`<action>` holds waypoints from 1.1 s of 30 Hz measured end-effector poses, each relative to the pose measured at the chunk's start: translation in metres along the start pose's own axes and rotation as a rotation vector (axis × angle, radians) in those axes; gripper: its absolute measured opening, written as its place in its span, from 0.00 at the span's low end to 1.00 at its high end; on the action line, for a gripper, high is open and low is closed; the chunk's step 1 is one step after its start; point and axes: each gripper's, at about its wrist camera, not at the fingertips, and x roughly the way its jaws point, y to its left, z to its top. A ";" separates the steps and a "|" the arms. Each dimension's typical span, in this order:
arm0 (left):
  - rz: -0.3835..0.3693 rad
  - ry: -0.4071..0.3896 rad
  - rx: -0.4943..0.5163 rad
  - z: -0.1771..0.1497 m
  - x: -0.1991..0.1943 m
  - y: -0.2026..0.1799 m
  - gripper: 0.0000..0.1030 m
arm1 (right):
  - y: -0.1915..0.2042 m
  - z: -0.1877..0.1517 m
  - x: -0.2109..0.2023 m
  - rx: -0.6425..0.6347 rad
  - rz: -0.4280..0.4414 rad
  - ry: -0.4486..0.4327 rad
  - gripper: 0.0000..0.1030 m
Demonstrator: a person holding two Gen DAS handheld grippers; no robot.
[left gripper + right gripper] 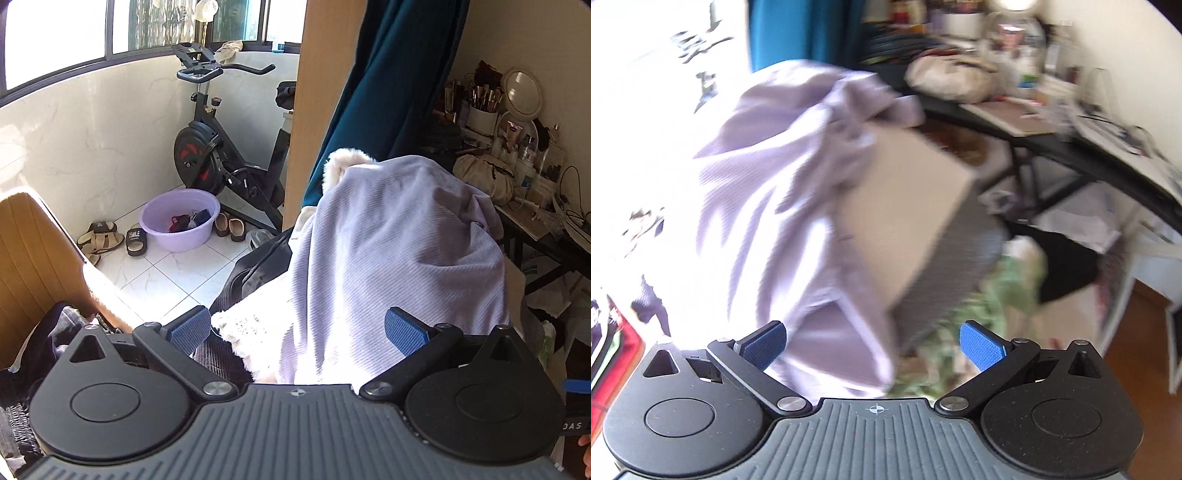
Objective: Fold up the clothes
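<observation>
Lavender ribbed garment (pixel 388 251) draped in a heap over a pile of other clothes, apparently awaiting a first grasp. Left hand-held gripper (pixel 306 332) spread wide, blue pads flanking the cloth's near hem at 6 o'clock, touching nothing firmly. Right hand-held gripper (pixel 871 347) likewise spread, view blurred, lavender hem just at its left pad. White fleece (pixel 236 328) peeking out at 7 o'clock. Cluttered surface (pixel 535 225) crowding 3 o'clock; open tiled floor (pixel 177 269) with purple basin (pixel 181 221) and exercise bike (pixel 221 147) toward 10 o'clock.
</observation>
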 end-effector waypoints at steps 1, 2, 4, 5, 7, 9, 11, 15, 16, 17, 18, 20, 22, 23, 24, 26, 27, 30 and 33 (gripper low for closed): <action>0.009 0.006 -0.006 0.000 0.000 0.008 1.00 | 0.014 0.000 0.015 -0.024 0.024 0.022 0.96; 0.019 0.010 -0.011 0.001 0.000 0.017 1.00 | 0.027 0.000 0.030 -0.045 0.043 0.048 0.94; 0.037 0.017 -0.017 -0.001 0.000 0.031 0.99 | 0.048 0.000 0.055 -0.077 0.063 0.094 0.92; 0.047 0.022 -0.022 -0.002 -0.001 0.038 0.99 | 0.058 -0.001 0.065 -0.091 0.067 0.111 0.92; 0.062 0.036 -0.043 -0.005 0.000 0.051 0.99 | 0.076 -0.002 0.081 -0.117 0.082 0.143 0.84; 0.067 0.048 -0.080 -0.009 0.000 0.063 0.99 | 0.089 0.000 0.086 -0.134 0.121 0.169 0.76; 0.064 0.060 -0.120 -0.012 0.002 0.071 0.99 | 0.099 0.003 0.084 -0.137 0.173 0.192 0.73; 0.046 0.094 -0.185 -0.019 0.009 0.082 0.99 | 0.108 0.009 0.085 -0.115 0.245 0.228 0.51; 0.041 0.099 -0.190 -0.020 0.009 0.082 1.00 | 0.108 0.011 0.087 -0.114 0.246 0.232 0.46; 0.037 0.101 -0.192 -0.020 0.010 0.082 0.99 | 0.108 0.012 0.090 -0.116 0.247 0.236 0.46; 0.033 0.102 -0.189 -0.020 0.010 0.081 0.99 | 0.108 0.012 0.093 -0.120 0.248 0.241 0.47; 0.025 0.105 -0.176 -0.020 0.013 0.078 0.99 | 0.108 0.010 0.097 -0.130 0.250 0.252 0.51; 0.009 0.105 -0.156 -0.020 0.014 0.074 0.99 | 0.110 0.008 0.100 -0.152 0.241 0.262 0.41; -0.001 0.104 -0.145 -0.020 0.015 0.071 0.99 | 0.113 0.008 0.099 -0.167 0.235 0.269 0.35; -0.009 0.103 -0.132 -0.020 0.015 0.069 1.00 | 0.116 0.010 0.096 -0.180 0.235 0.281 0.25; -0.014 0.102 -0.100 -0.022 0.016 0.063 0.99 | 0.119 0.017 0.086 -0.192 0.270 0.317 0.15; -0.017 0.102 -0.092 -0.022 0.016 0.061 1.00 | 0.121 0.022 0.079 -0.185 0.306 0.328 0.13; -0.028 0.103 -0.111 -0.021 0.016 0.062 0.99 | 0.127 0.046 0.046 -0.154 0.463 0.282 0.10; -0.036 0.084 -0.162 -0.015 0.014 0.071 0.99 | 0.129 0.081 0.005 -0.110 0.603 0.156 0.09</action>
